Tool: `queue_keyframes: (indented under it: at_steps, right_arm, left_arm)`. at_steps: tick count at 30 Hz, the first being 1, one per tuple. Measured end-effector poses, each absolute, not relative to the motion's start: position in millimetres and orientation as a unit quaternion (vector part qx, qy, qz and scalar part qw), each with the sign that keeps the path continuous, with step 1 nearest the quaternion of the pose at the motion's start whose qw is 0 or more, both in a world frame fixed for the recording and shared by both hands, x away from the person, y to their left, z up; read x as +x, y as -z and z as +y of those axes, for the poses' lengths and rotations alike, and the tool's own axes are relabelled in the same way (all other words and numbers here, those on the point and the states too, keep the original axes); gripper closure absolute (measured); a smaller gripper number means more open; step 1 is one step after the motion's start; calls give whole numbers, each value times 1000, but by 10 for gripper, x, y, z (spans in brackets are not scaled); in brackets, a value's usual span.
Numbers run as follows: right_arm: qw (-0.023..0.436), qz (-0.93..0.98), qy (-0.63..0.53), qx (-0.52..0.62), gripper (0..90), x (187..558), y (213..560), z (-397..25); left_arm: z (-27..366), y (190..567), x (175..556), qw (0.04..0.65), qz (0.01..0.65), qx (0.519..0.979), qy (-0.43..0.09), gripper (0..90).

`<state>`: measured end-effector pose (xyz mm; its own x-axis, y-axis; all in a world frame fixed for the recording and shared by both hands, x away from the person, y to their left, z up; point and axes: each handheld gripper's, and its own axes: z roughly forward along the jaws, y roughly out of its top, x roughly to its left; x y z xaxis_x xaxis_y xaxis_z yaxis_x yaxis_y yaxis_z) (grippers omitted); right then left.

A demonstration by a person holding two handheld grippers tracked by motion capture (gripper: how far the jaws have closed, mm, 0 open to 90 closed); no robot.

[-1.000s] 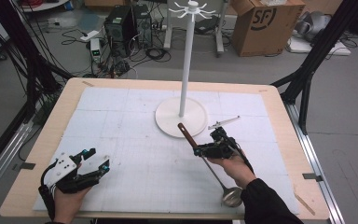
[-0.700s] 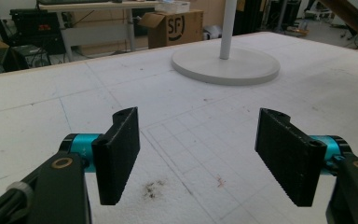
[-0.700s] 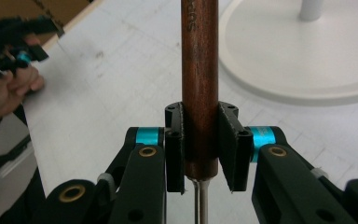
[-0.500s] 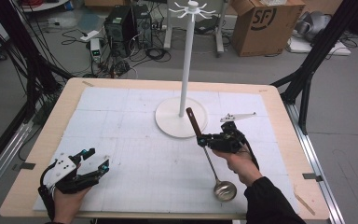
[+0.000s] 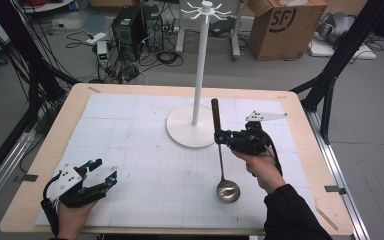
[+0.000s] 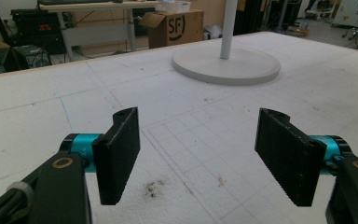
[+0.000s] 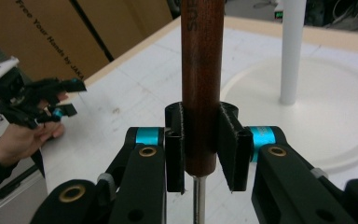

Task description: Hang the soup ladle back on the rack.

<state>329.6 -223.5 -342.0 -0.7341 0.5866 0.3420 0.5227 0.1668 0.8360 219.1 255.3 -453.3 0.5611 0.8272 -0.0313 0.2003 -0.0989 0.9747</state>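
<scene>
A ladle with a brown wooden handle (image 5: pixel 214 116) and a steel bowl (image 5: pixel 228 191) hangs nearly upright, bowl down, over the white mat. My right gripper (image 5: pixel 222 138) is shut on the lower end of the handle (image 7: pixel 200 84), as the right gripper view (image 7: pixel 200 156) shows. Just left of and behind it stands a white hook stand with a round base (image 5: pixel 182 131), a tall pole (image 5: pixel 200 65) and hooks at the top (image 5: pixel 205 7). My left gripper (image 5: pixel 101 176) rests open at the front left of the table, its jaws (image 6: pixel 196 154) wide apart over bare mat.
The stand's base (image 6: pixel 226 65) lies ahead of the left gripper; its pole (image 7: pixel 292 46) rises right of the held handle. A wooden table edge (image 5: pixel 55 135) frames the mat. On the floor beyond the table are a cardboard box (image 5: pixel 280 25), cables and equipment.
The right gripper has swung the ladle from a slant to nearly upright and shifted slightly toward the stand; the bowl came in to the left. The left gripper has not moved.
</scene>
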Motion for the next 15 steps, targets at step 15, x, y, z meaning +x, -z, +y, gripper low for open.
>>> queue_keyframes:
  at_steps: [15]
  right_arm:
    - [61,749,-560,349,741,3370,3021,-2235]
  left_arm:
    - [2560,4539,2192,556,376,686,-281,314]
